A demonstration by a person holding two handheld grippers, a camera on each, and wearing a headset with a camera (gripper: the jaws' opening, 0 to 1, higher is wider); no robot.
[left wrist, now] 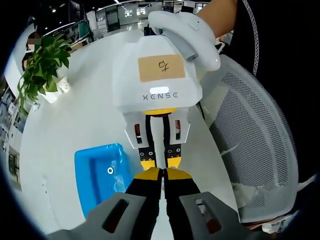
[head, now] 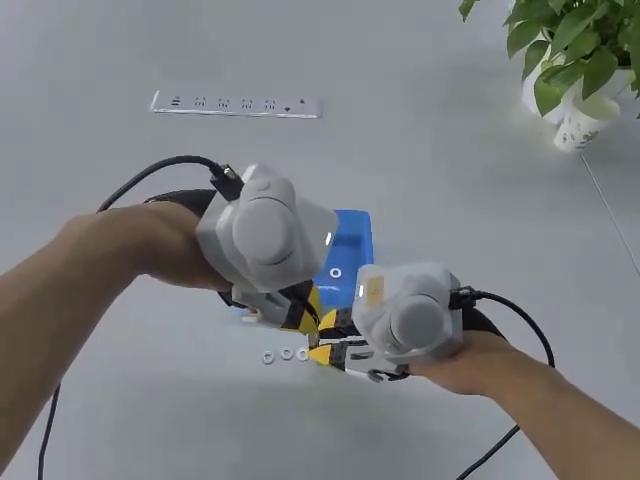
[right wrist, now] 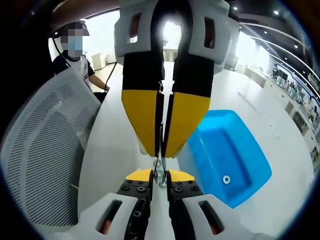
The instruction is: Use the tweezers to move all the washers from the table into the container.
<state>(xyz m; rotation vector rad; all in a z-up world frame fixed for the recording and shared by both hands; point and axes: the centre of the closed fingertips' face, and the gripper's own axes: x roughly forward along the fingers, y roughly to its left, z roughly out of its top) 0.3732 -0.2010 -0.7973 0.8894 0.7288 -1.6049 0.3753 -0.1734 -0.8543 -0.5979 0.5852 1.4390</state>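
Head view, left to right. A white power strip (head: pixel 235 104) lies at the far side of the grey table (head: pixel 450 180), well apart from the work.

The left gripper (head: pixel 300 312) is held low over the table. In the right gripper view it comes in from above (right wrist: pixel 161 150), its yellow jaws drawn narrow, with the thin metal tweezers (right wrist: pixel 160 167) pinched between them. In its own view (left wrist: pixel 162 175) the yellow tips meet.

Three washers (head: pixel 287 354) lie in a short row on the table, just beside and below the jaw tips of both grippers.

The blue container (head: pixel 352 240) stands behind the grippers, partly covered by them. One washer (head: pixel 335 272) lies inside on its floor. This is confirmed in the left gripper view (left wrist: pixel 110 171) and the right gripper view (right wrist: pixel 226 179).

The right gripper (head: pixel 325 352) faces the left one, tip to tip. Its jaws are narrow, with the lower end of the tweezers between its tips (right wrist: pixel 160 176). Whether they press on the metal cannot be told.

A potted plant (head: pixel 575 60) stands at the far right corner of the table.

Both gripper views show a mesh chair (right wrist: pixel 40 160) beside the table.
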